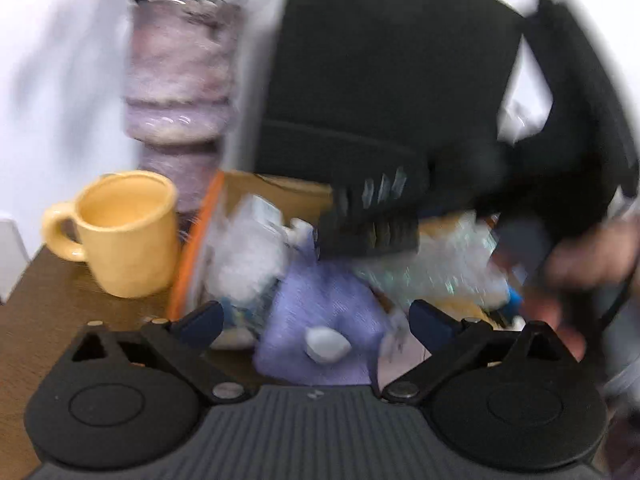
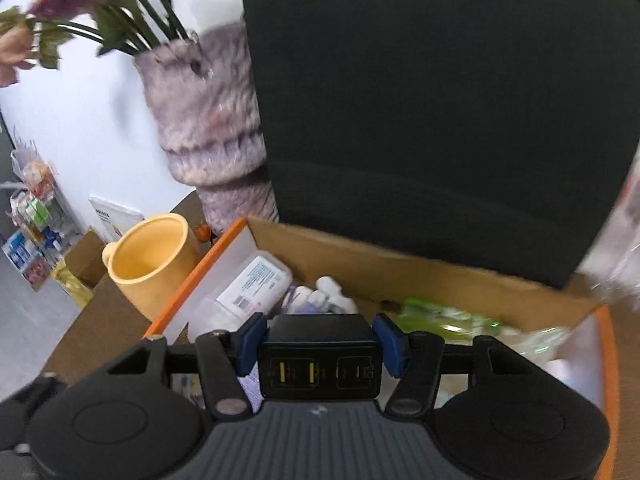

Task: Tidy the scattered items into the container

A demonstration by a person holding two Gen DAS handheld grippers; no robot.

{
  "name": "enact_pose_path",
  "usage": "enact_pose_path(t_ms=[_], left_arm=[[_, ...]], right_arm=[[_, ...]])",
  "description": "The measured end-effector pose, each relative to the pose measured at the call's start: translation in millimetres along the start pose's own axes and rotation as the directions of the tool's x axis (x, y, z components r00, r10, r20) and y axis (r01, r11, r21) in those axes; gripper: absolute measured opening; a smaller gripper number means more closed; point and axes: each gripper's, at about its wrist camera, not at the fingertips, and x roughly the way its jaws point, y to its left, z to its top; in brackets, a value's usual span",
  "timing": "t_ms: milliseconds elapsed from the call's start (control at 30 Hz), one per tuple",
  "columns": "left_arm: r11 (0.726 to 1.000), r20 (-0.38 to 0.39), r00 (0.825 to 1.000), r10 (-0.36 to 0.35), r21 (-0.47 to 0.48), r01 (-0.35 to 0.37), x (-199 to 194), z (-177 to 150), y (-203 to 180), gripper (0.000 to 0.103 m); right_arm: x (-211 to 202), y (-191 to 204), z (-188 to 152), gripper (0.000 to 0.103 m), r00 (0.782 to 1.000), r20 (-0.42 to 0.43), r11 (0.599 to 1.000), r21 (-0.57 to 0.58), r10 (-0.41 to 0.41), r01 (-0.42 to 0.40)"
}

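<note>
Motion blur smears the left wrist view; the box's contents there are hard to make out. Right gripper (image 2: pixel 319 344): blue pads clamped on a black rectangular charger block (image 2: pixel 319 354) with yellow-lit ports, held over the cardboard box (image 2: pixel 400 266), orange-edged, near the tabletop's (image 1: pixel 52 304) back edge. Left gripper (image 1: pixel 316 322): fingers wide apart, empty, above a lilac knitted pouch (image 1: pixel 320 308). A glossy yellow mug (image 2: pixel 150 262) stands beside the box.

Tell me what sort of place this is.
Probably an office or small shop corner. A yellow mug and a vase of flowers stand on a wooden table beside the cardboard box, with stocked shelves behind.
</note>
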Motion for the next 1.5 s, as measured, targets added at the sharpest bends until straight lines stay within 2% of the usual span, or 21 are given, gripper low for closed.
enact_pose_path(t_ms=[100,233,333,400,467,533,633,767,900,1000,1100,1233,1333,1500], left_arm=[[1.0,-0.023,1.0,-0.018,-0.024,0.018,-1,1,9,0.101],[0.999,-0.063,0.998,-0.012,-0.031,0.01,6,-2,12,0.103],[0.999,-0.076,0.997,-0.023,-0.032,0.02,8,-3,8,0.103],[0.999,-0.085,0.996,-0.034,-0.034,0.031,9,-4,6,0.103],[0.998,-0.095,0.994,-0.048,-0.051,0.043,10,-2,7,0.103],[0.996,-0.112,0.993,-0.046,-0.076,0.037,10,-1,9,0.103],[0.996,-0.131,0.991,-0.04,-0.088,0.028,11,2,7,0.103],[1.0,-0.142,0.99,0.0,-0.025,-0.003,9,4,-10,0.103],[0.998,-0.132,0.99,0.054,0.017,-0.052,-8,1,-32,0.103],[0.996,-0.145,0.987,0.07,0.066,-0.061,-26,-5,-51,0.103],[0.99,-0.138,0.986,0.097,0.117,-0.081,-50,-10,-68,0.103],[0.985,-0.108,0.985,0.136,0.119,-0.123,-85,-20,-78,0.103],[0.984,-0.094,0.984,0.149,0.109,-0.139,-105,-30,-81,0.103],[0.98,-0.081,0.98,0.184,0.098,-0.176,-129,-51,-85,0.103]], right_arm=[[21,-1,-5,0.058,0.999,-0.026,0.999,0.026,0.045,-0.044],[20,-14,-8,0.059,0.995,-0.083,0.997,0.07,0.049,-0.043],[7,-24,-11,0.067,0.994,-0.097,0.995,0.092,0.041,-0.032],[-9,-28,-11,0.071,0.996,-0.084,0.996,0.092,0.015,-0.007],[-25,-34,-13,0.083,0.996,-0.087,0.995,0.087,-0.033,0.041],[-35,-41,-16,0.084,0.986,-0.121,0.99,0.068,-0.113,0.122],[-47,-55,-30,0.084,0.967,-0.179,0.979,0.064,-0.18,0.194],[-63,-74,-56,0.084,0.956,-0.226,0.966,0.135,-0.187,0.221],[-86,-74,-82,0.084,0.961,-0.232,0.964,0.179,-0.152,0.196],[-104,-67,-99,0.084,0.965,-0.216,0.967,0.173,-0.146,0.185],[-131,-57,-109,0.086,0.969,-0.171,0.968,0.151,-0.176,0.202],[-165,-47,-124,0.086,0.983,-0.093,0.97,0.168,-0.159,0.173],[-193,-41,-140,0.086,0.986,-0.047,0.968,0.186,-0.163,0.169],[-220,-20,-173,0.086,0.987,0.015,0.977,0.141,-0.163,0.159]])
